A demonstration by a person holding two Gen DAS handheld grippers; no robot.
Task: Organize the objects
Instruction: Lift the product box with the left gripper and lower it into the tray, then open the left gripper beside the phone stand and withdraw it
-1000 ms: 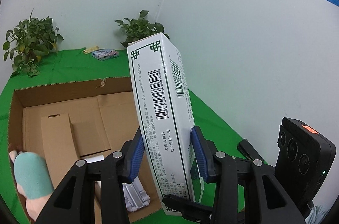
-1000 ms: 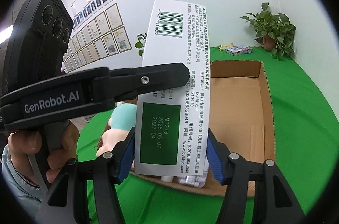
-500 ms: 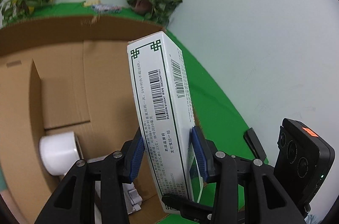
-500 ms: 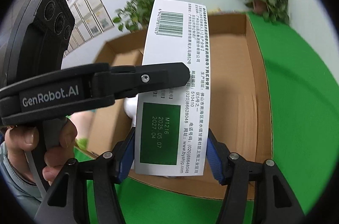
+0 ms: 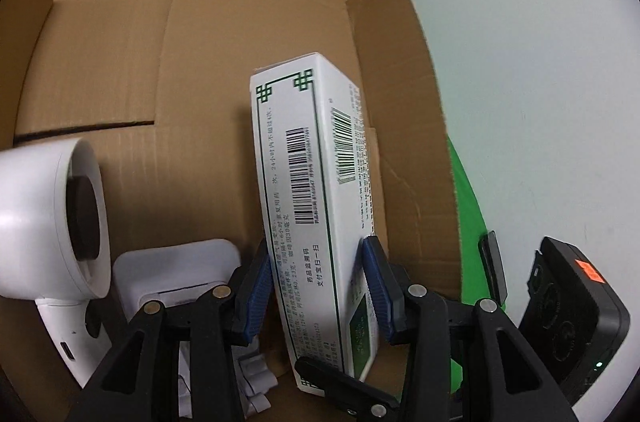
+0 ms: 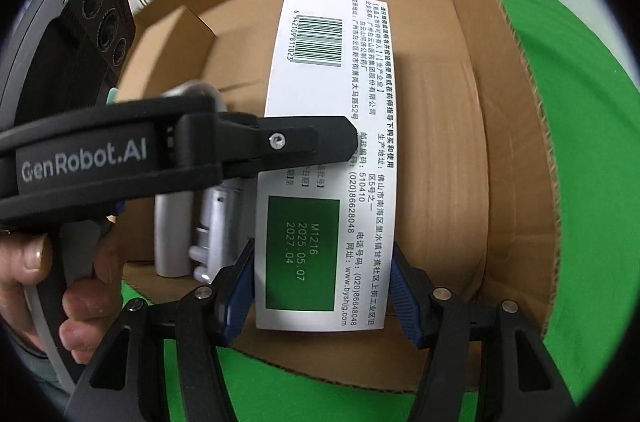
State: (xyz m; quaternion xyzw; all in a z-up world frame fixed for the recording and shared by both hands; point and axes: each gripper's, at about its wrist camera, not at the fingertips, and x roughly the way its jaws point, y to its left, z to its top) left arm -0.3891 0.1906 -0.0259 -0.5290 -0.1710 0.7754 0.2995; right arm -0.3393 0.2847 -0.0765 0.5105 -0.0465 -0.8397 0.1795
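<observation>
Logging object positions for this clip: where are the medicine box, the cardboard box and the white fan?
medicine box [image 5: 304, 190], left wrist view, barcode face.
cardboard box [image 6: 516, 126], right wrist view, right wall.
white fan [image 5: 44, 218], left wrist view, round housing.

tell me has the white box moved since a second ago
Yes. The white box, in both claws, has gone forward and down into the carton, whose floor now fills the left view.

Medicine box [image 5: 316, 190] above carton [image 5: 120, 34]
</observation>
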